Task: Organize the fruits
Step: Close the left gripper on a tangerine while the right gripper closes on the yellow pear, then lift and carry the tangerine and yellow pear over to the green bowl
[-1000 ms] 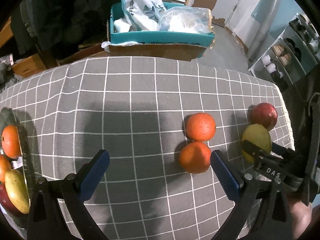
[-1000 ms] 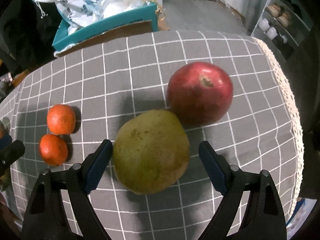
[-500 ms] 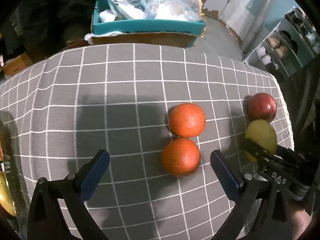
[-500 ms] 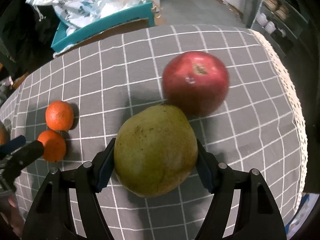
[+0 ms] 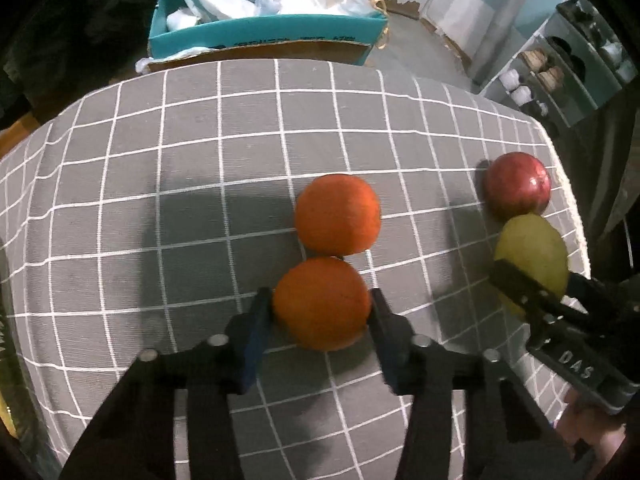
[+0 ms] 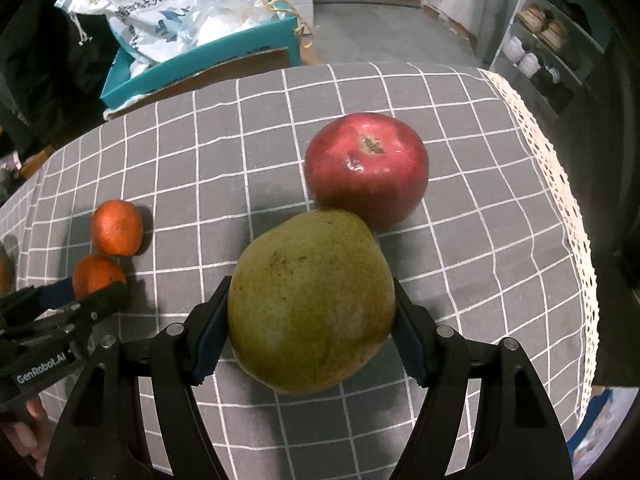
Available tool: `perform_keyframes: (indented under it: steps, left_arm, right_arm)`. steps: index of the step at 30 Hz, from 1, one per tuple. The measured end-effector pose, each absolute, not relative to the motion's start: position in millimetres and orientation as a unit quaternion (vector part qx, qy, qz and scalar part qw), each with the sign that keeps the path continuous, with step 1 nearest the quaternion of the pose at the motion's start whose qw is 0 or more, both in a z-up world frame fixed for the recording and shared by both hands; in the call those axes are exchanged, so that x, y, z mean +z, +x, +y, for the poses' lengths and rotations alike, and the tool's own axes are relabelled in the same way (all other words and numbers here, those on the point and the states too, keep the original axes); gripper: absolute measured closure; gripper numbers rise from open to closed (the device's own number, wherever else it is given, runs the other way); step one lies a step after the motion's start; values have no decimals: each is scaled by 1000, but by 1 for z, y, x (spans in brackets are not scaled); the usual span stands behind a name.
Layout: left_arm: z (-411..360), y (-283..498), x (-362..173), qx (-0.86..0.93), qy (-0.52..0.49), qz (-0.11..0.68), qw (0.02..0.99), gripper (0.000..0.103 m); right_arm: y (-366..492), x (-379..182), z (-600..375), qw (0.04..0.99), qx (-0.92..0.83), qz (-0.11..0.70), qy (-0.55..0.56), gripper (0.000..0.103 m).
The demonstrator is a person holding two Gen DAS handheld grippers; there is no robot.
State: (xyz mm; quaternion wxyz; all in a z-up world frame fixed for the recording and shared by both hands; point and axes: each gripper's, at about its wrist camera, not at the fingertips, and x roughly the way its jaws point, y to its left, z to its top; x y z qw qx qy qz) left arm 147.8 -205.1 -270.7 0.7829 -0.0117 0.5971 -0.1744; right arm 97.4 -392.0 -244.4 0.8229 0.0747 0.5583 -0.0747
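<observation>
My left gripper (image 5: pixel 320 308) is shut on the near orange (image 5: pixel 321 303), which rests on the grey checked tablecloth (image 5: pixel 160 200). A second orange (image 5: pixel 338 214) touches it just behind. My right gripper (image 6: pixel 312 320) is shut on a green pear (image 6: pixel 312 300), with a red apple (image 6: pixel 366 168) right behind it and touching it. In the left wrist view the pear (image 5: pixel 532 252) and apple (image 5: pixel 517 188) sit at the right, near the table edge. In the right wrist view both oranges (image 6: pixel 117 227) lie at the left, the near one (image 6: pixel 96 274) between the left gripper's fingers.
A teal cardboard box (image 5: pixel 264 36) with plastic bags stands beyond the table's far edge. The lace-trimmed right table edge (image 6: pixel 568 216) is close to the apple. Shelves with shoes (image 5: pixel 552 76) stand at the far right.
The left gripper moved forward and closed on the near orange. The right gripper closed on the pear. The fruit plate slid out of the left view.
</observation>
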Motion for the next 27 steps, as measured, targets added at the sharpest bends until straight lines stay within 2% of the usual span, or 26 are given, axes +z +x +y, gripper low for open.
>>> perform_keyframes:
  steps: [7, 27]
  left_arm:
    - [-197, 146, -267, -169, -15, 587, 792, 58]
    - [-180, 130, -202, -158, -1, 517, 841, 58]
  right_arm:
    - [101, -239, -381, 831, -69, 550, 52, 31]
    - [88, -186, -363, 866, -63, 496, 26, 31]
